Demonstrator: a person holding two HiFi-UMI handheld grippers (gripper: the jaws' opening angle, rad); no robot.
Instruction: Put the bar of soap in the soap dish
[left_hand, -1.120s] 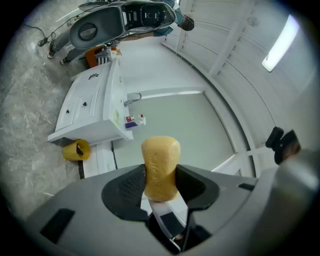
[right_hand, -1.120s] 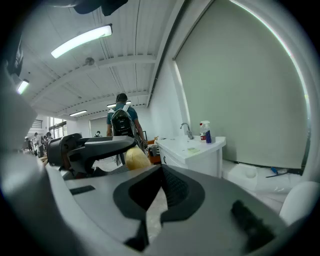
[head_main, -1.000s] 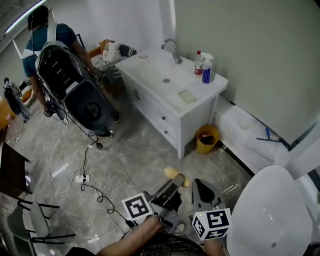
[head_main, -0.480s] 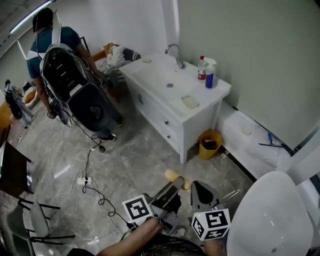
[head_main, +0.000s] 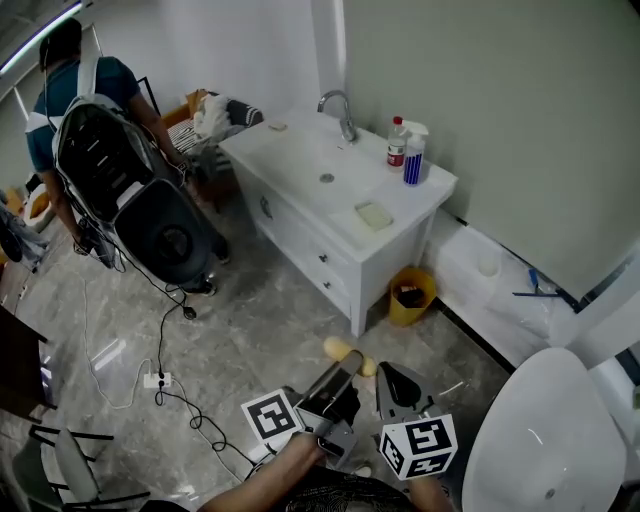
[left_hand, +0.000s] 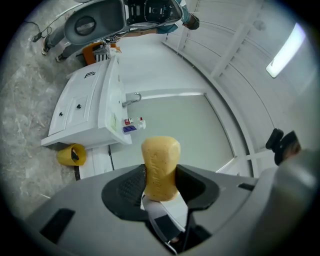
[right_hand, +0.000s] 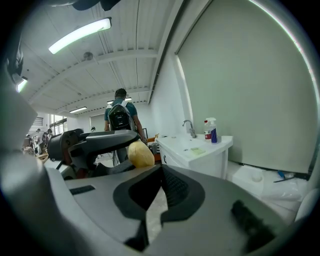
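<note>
My left gripper (head_main: 350, 362) is shut on a yellow bar of soap (head_main: 340, 348), held low over the marble floor at the bottom of the head view. In the left gripper view the soap (left_hand: 160, 167) stands upright between the pads and sticks out past them. The right gripper (head_main: 395, 378) hangs just to its right with nothing in it, its pads meeting at the tips (right_hand: 161, 172). The soap (right_hand: 140, 154) shows to its left. A pale green soap dish (head_main: 374, 215) lies on the white vanity (head_main: 300, 160), near its right end and well away from both grippers.
Faucet (head_main: 340, 105) and two spray bottles (head_main: 408, 152) stand on the vanity. A yellow bin (head_main: 411, 294) sits at its foot, a white toilet (head_main: 540, 440) at lower right. A person with a black machine (head_main: 140, 200) stands at upper left; cables (head_main: 160, 380) trail across the floor.
Both grippers have kept their pose and the soap stays gripped. The head view has swung a little, and the person with the machine has shifted slightly to the left.
</note>
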